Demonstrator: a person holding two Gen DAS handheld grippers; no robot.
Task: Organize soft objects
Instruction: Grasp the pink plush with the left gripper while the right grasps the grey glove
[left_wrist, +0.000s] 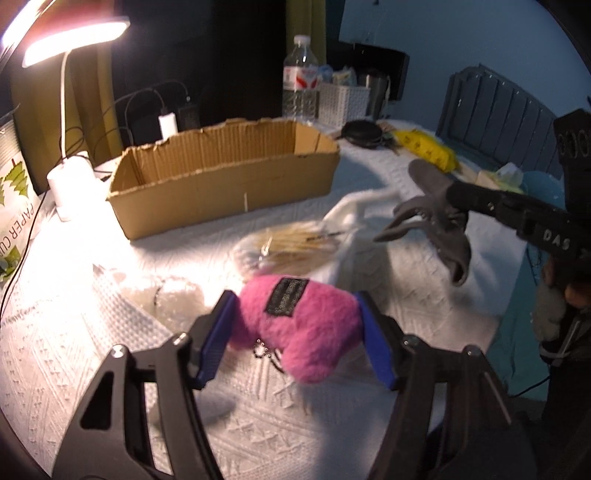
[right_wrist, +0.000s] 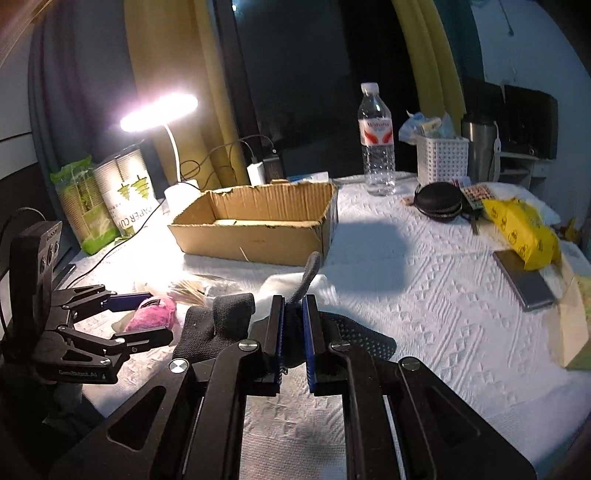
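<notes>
A pink plush toy (left_wrist: 303, 325) with a black label sits between the blue pads of my left gripper (left_wrist: 295, 306), which grips its sides just above the white cloth; it also shows in the right wrist view (right_wrist: 153, 314). My right gripper (right_wrist: 293, 306) is shut on a dark grey glove (right_wrist: 218, 325), held above the table; in the left wrist view the glove (left_wrist: 439, 221) hangs from the right gripper (left_wrist: 448, 201). An open cardboard box (left_wrist: 225, 177) stands behind, also seen in the right wrist view (right_wrist: 255, 229).
A bag of wooden sticks (left_wrist: 288, 243) and a white cloth (left_wrist: 351, 214) lie in front of the box. A lit desk lamp (left_wrist: 70, 40), water bottle (right_wrist: 376, 140), white basket (right_wrist: 441, 158), black case (right_wrist: 437, 201), yellow packet (right_wrist: 521, 229) and phone (right_wrist: 524, 277) stand around.
</notes>
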